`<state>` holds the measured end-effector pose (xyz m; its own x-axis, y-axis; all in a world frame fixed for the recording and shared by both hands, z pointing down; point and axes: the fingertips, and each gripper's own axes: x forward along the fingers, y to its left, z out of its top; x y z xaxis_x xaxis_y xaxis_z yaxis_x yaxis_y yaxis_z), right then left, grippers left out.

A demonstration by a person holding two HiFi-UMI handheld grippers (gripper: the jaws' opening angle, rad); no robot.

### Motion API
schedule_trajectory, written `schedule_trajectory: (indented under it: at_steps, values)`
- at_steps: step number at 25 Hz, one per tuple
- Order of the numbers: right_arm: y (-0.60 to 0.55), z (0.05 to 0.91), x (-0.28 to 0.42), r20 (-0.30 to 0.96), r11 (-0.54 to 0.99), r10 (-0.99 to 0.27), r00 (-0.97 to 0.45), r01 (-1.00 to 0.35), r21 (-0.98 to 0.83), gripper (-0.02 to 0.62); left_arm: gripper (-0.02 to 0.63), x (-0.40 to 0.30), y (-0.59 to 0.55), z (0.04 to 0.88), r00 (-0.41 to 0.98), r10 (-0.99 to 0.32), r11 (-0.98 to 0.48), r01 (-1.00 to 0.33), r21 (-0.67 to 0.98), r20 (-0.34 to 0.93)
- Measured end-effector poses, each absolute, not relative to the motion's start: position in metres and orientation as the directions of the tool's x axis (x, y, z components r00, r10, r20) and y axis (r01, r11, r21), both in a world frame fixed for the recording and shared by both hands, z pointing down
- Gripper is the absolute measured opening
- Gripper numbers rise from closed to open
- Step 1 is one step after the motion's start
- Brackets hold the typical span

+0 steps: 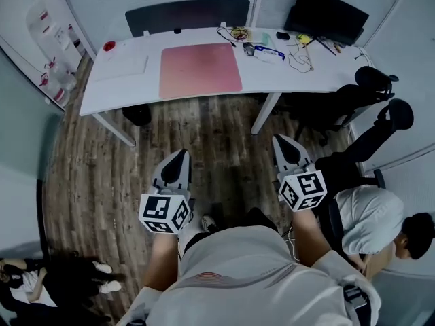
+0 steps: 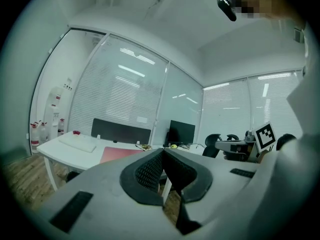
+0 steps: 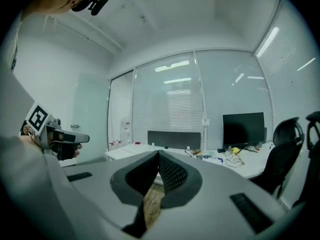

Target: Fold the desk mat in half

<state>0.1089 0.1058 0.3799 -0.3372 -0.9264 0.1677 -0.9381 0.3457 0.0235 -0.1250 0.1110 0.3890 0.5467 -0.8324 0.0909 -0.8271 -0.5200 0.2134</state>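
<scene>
A pink desk mat lies flat and unfolded on the white desk, also visible as a pink strip in the left gripper view. My left gripper and right gripper hang over the wooden floor, well short of the desk. In both gripper views the jaw tips meet with nothing between them: left gripper, right gripper. Both are shut and empty.
A white keyboard and a red object lie left of the mat; cables and small items lie to its right. A monitor stands at the far right. Black office chairs and a seated person are on my right.
</scene>
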Motion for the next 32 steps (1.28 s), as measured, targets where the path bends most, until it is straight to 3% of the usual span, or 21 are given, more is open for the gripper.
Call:
schedule_trajectory:
  at_steps: [16,32]
  values:
    - [-0.024,0.402,0.13,0.186,0.334,-0.924,-0.334,-0.942,-0.029,0.052,0.012,-0.105,-0.013,0.397,0.565,-0.816,-0.54,-0.821,0.187,0.124]
    - [-0.188,0.453,0.278,0.272,0.256,-0.918,-0.29,-0.954,-0.155,0.052,0.012,0.032,-0.187,0.408,0.581,-0.79,-0.559,-0.814,0.158,0.194]
